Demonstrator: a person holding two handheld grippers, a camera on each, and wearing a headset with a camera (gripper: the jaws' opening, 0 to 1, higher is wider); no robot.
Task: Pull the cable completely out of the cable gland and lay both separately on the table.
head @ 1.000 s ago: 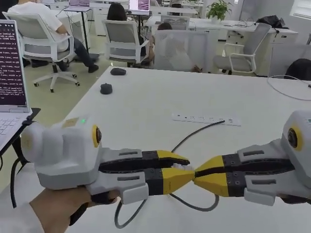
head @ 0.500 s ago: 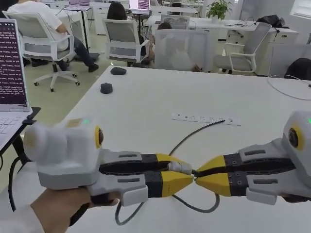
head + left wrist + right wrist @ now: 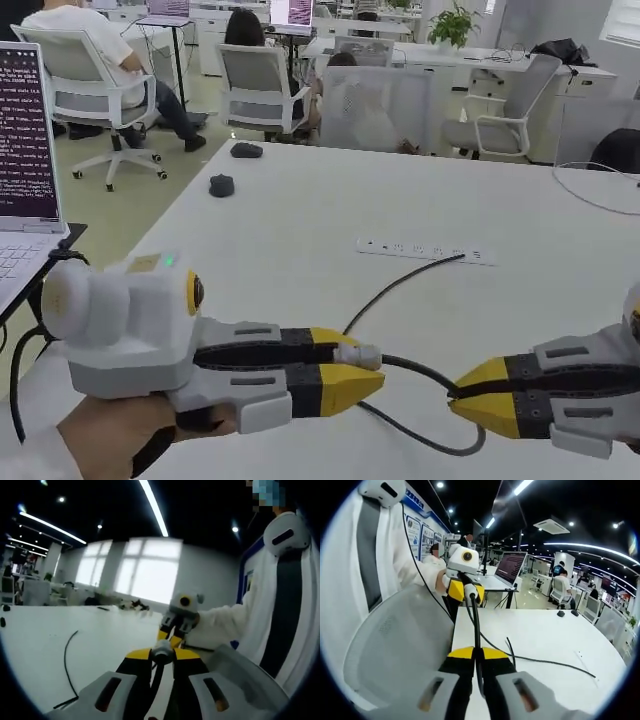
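Head view: my left gripper (image 3: 366,362) is clamped on the pale cable gland (image 3: 358,353). My right gripper (image 3: 456,392) is pinched on the black cable (image 3: 418,366). Both are held over the bench (image 3: 300,220) near its front edge, a short span of cable between them.

Left gripper view: the gland sits between my jaws.

Right gripper view: the cable runs straight from my jaws to the gland.

I judge the pull underway: the cable is not yet out, and nothing is laid down.
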